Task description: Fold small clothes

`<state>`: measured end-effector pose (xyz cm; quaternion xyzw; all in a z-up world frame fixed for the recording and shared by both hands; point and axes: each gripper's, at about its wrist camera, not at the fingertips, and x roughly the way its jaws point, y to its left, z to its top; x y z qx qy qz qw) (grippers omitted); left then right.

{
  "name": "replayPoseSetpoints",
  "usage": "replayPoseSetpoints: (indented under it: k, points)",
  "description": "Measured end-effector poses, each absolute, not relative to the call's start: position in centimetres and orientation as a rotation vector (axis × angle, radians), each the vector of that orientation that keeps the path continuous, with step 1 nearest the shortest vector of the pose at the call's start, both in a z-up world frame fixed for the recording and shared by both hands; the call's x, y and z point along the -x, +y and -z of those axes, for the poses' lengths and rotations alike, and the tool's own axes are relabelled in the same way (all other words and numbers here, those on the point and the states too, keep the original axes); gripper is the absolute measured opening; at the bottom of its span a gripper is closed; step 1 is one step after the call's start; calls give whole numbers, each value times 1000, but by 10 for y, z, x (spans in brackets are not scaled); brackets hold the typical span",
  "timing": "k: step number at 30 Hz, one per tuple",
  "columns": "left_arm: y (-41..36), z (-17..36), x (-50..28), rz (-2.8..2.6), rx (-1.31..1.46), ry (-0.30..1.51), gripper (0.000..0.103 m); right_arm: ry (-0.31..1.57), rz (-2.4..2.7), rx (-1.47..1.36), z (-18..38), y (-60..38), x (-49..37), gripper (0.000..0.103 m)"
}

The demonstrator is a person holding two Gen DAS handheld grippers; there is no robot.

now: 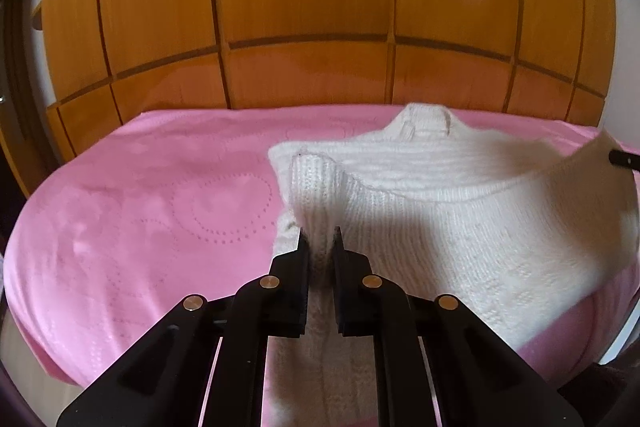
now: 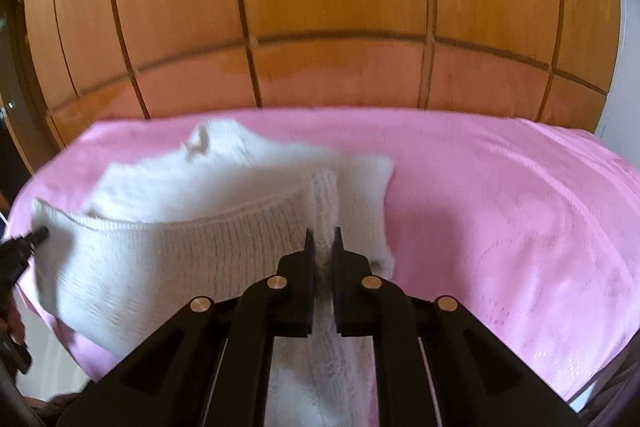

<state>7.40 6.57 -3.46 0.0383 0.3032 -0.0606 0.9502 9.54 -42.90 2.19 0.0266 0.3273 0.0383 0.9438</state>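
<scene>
White knit sweater (image 1: pixel 460 211) on pink blanket (image 1: pixel 140 211), collar toward the wooden wardrobe (image 1: pixel 300 7). Left gripper (image 1: pixel 320 239) pinched tight on one bottom corner; right gripper (image 2: pixel 323 239) pinched on the other. Hem raised and stretched between them, upper part lying on the blanket. Risks: thick loose knit could slip from a thin pinch; uneven carrying would skew the fold; sleeves may bunch underneath
</scene>
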Motion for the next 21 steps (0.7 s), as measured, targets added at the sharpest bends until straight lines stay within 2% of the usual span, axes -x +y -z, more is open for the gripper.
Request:
replayPoseSetpoints:
  k: [5,13,16,21]
  points:
    - [77,14,-84,142,-41,599,8,626,-116,-139,-44,-435,-111,6]
    - [73,2,-180,139,26,599,7,625,-44,-223,-46,-448,-200,6]
    - [68,13,-227,107,34,638,7,645,14,-203,-36,-450,-240,6]
    - [55,50,-292,29,-1,742,5,759,120,-141,17,-447,-299,6]
